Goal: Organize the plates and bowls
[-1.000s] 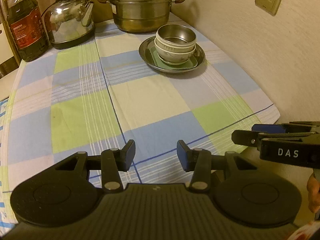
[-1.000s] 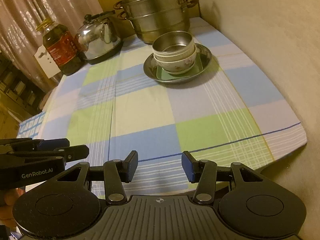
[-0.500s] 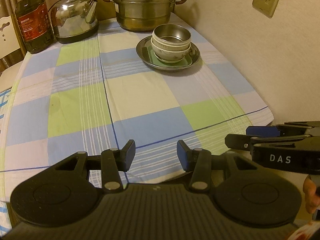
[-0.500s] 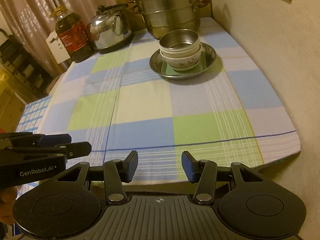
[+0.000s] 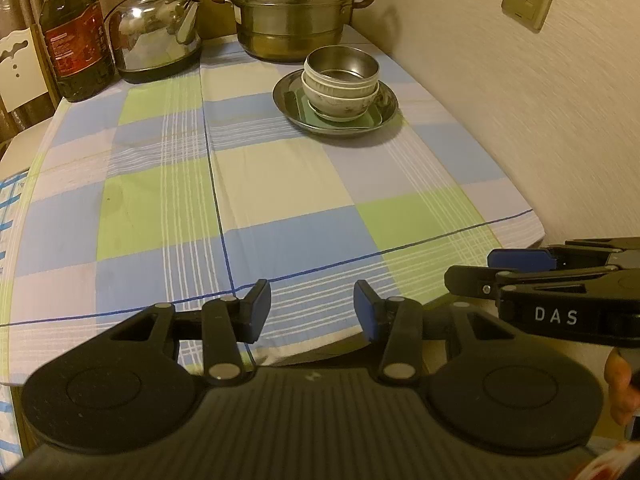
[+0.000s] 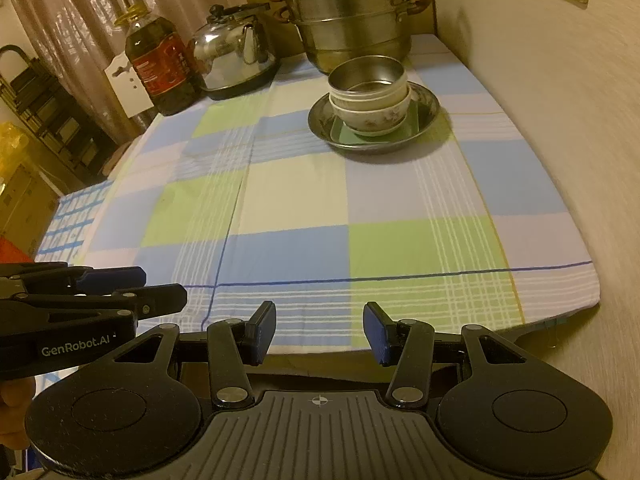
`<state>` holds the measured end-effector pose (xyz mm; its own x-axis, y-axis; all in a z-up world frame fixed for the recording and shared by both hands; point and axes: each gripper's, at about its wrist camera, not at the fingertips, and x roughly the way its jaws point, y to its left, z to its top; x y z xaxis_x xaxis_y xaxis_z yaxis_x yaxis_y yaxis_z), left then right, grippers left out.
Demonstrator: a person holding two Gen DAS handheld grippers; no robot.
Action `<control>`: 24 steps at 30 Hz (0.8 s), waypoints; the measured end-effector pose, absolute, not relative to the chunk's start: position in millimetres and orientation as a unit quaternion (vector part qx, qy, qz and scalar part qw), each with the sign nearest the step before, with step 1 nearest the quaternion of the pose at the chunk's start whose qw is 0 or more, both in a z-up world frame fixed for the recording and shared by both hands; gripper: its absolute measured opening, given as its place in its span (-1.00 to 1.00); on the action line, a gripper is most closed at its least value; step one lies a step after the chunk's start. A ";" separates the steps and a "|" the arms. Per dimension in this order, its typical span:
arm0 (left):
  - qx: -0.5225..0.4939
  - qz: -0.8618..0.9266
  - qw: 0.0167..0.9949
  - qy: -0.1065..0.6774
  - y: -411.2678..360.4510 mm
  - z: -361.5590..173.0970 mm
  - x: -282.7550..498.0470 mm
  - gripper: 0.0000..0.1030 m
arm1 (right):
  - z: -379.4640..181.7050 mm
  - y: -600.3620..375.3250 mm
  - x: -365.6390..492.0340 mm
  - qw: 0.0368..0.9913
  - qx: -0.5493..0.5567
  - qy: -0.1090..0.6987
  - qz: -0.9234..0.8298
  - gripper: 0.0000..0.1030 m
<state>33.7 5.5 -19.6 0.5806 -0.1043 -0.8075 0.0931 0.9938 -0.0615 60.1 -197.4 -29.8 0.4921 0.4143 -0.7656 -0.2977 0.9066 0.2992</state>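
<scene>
Your left hand-held gripper (image 5: 312, 314) hangs over the near edge of the counter (image 5: 280, 184) with its jaws apart and nothing between them; your right hand-held gripper (image 6: 320, 330) sits just beside it, likewise released and empty. Each one shows in the other's view, side on, at the frame edge. Beneath both fingertips lies the checked cloth (image 6: 360, 200) of blue, green and cream squares, bare across the whole near and middle part.

Well beyond that, toward the far right side near the wall (image 5: 520, 100), stands the stack you are sorting: a round metal plate (image 5: 382, 110) at the bottom, a green square dish (image 5: 316, 116) lying in it, a floral bowl (image 5: 340, 104) on that, and a metal bowl (image 5: 342, 66) nested on top with pale rims between them, too tight to count.

Farther back, you see a tiered steel steamer pot (image 5: 292, 8), a shiny kettle (image 5: 156, 36) to its left, and an oil bottle (image 5: 76, 40) at the far left.
</scene>
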 end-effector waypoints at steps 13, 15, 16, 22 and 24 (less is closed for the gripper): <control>-0.006 -0.056 0.890 0.453 3.4 -18.6 29.2 -0.17 | -29.4 -198.4 58.0 0.862 0.062 0.458 0.208 -0.05; -0.006 -0.055 0.890 0.453 3.5 -18.6 29.6 -0.17 | -29.4 -198.4 57.9 0.862 0.062 0.458 0.208 -0.05; -0.006 -0.055 0.890 0.453 3.5 -18.6 29.6 -0.17 | -29.4 -198.5 57.9 0.862 0.062 0.458 0.208 -0.05; -0.006 -0.055 0.890 0.453 3.3 -18.7 29.3 -0.17 | -29.6 -198.6 57.7 0.862 0.062 0.458 0.208 -0.05; -0.006 -0.056 0.890 0.453 3.3 -18.7 29.1 -0.17 | -29.5 -198.6 57.7 0.862 0.062 0.458 0.208 -0.05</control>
<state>29.1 3.3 -18.7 0.5835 -0.1047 -0.8053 0.0931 0.9937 -0.0617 57.7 -198.6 -29.5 0.4943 0.4154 -0.7636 -0.3012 0.9058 0.2979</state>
